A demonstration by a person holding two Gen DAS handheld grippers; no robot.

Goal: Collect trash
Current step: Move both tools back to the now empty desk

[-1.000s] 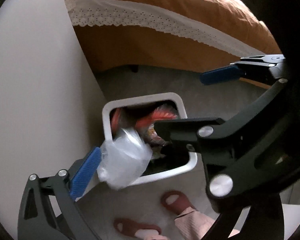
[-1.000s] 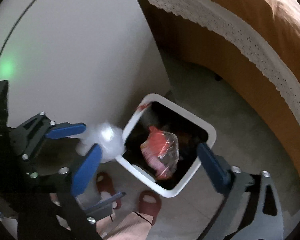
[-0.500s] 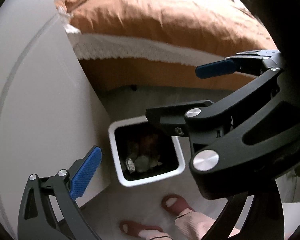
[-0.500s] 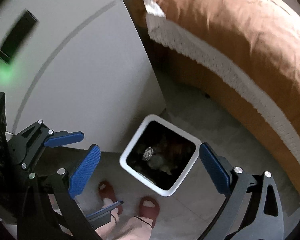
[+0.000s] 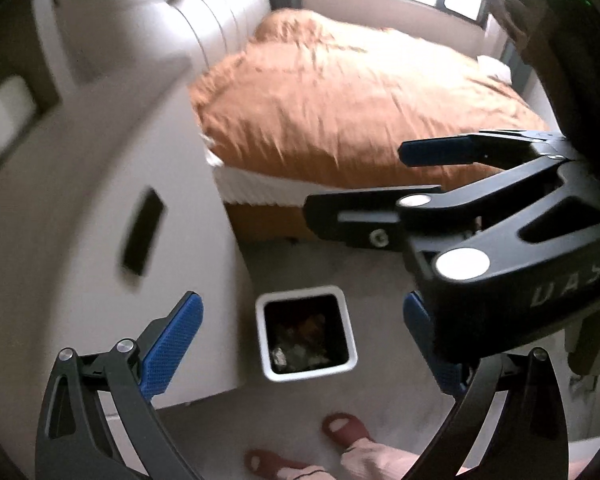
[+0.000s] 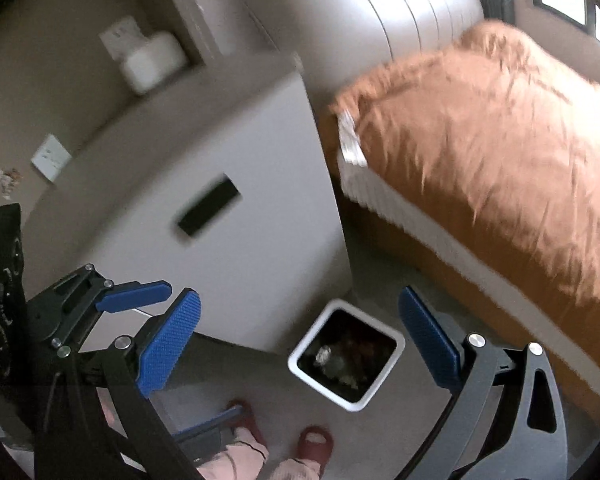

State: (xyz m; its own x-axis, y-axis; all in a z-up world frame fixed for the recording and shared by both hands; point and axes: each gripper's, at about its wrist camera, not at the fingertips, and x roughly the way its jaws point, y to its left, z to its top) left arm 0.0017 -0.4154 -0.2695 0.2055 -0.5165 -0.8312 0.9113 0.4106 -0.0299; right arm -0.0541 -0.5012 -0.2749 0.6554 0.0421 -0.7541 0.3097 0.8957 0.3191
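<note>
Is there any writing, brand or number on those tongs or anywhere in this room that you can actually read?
"U A S": raised letters on the black body of the right tongs, cut off at the frame edge, so likely incomplete.
Dark slot on the white cabinet: blurred, no text readable.
Wall plate: too blurred to read.

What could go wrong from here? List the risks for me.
1. The two grippers sit close: in the left wrist view the right gripper overlaps the left gripper, so their fingers could knock together on the next move.
2. The white bin stands on the floor right by the person's slippers; a step could tip it and spill the trash.
3. Both views are blurred, so aiming at further trash now may be unreliable.
</note>
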